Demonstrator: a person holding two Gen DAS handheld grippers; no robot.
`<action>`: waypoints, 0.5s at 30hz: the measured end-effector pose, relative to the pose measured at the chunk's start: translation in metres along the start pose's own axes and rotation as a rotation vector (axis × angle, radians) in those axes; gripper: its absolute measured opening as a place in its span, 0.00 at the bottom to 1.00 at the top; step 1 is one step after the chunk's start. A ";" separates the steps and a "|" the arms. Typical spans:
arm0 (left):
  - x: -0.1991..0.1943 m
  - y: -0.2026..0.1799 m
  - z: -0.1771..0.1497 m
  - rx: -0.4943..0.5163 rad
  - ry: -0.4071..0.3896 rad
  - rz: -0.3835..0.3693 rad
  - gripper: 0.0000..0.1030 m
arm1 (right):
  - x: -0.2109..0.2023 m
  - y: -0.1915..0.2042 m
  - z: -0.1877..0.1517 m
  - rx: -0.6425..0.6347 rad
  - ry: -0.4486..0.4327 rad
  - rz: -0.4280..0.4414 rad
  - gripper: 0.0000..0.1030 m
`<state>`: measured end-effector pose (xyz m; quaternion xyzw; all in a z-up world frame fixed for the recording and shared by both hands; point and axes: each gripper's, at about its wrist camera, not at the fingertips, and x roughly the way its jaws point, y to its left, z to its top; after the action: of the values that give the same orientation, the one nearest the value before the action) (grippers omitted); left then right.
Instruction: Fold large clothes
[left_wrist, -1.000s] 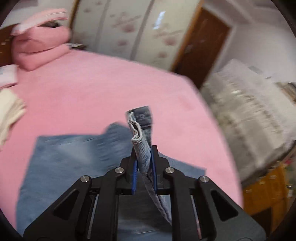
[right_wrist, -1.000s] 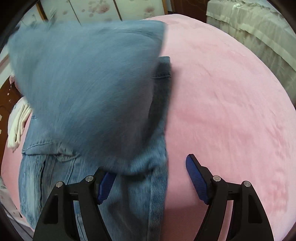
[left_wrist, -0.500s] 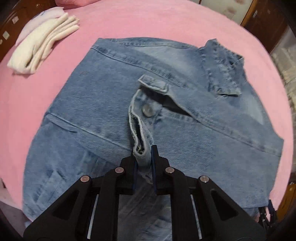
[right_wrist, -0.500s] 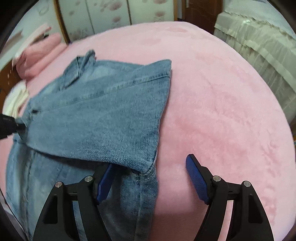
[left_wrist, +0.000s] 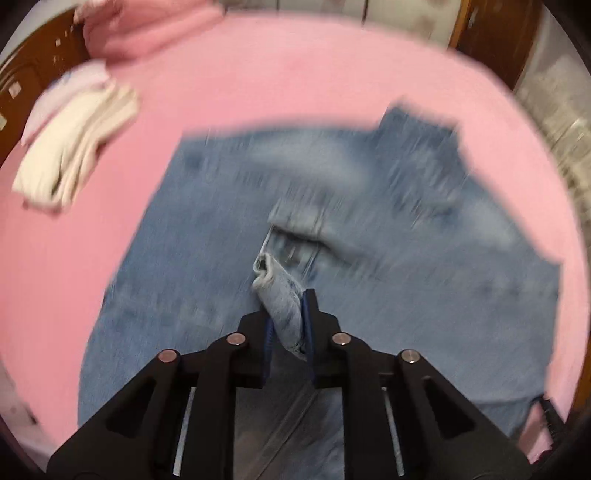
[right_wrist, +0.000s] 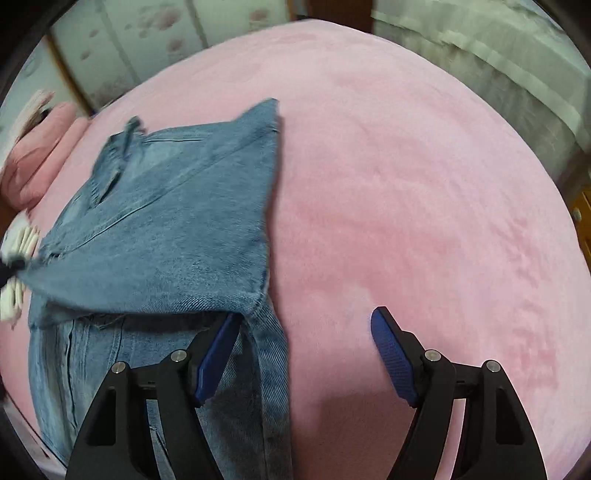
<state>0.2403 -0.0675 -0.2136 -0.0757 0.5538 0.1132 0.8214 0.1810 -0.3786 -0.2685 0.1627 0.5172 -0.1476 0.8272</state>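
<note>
Gripping loosely, the left gripper (left_wrist: 287, 325) has a cuff edge of the denim jacket (left_wrist: 369, 258) between jaws that have just been opening. Right gripper (right_wrist: 303, 350) stands wide, empty. Jacket lies partly folded on the pink bedspread (right_wrist: 424, 206), faded blue, blurred. No legible labels.

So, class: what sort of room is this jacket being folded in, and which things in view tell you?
Most likely a bedroom. The denim jacket lies on a wide pink bedspread, folded pink bedding is stacked at its far end, and tall flower-patterned wardrobe doors stand behind.
</note>
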 end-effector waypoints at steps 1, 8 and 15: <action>0.011 0.007 -0.007 -0.015 0.057 0.010 0.20 | -0.004 -0.005 -0.002 0.036 0.004 0.023 0.70; -0.016 0.013 -0.033 -0.093 0.032 -0.034 0.38 | -0.050 -0.007 -0.003 0.155 -0.026 0.138 0.28; -0.013 -0.069 -0.035 0.122 0.125 -0.352 0.09 | -0.012 0.087 -0.002 0.083 0.227 0.527 0.16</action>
<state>0.2231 -0.1441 -0.2144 -0.1286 0.5878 -0.0709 0.7955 0.2102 -0.2983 -0.2484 0.3407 0.5399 0.0703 0.7665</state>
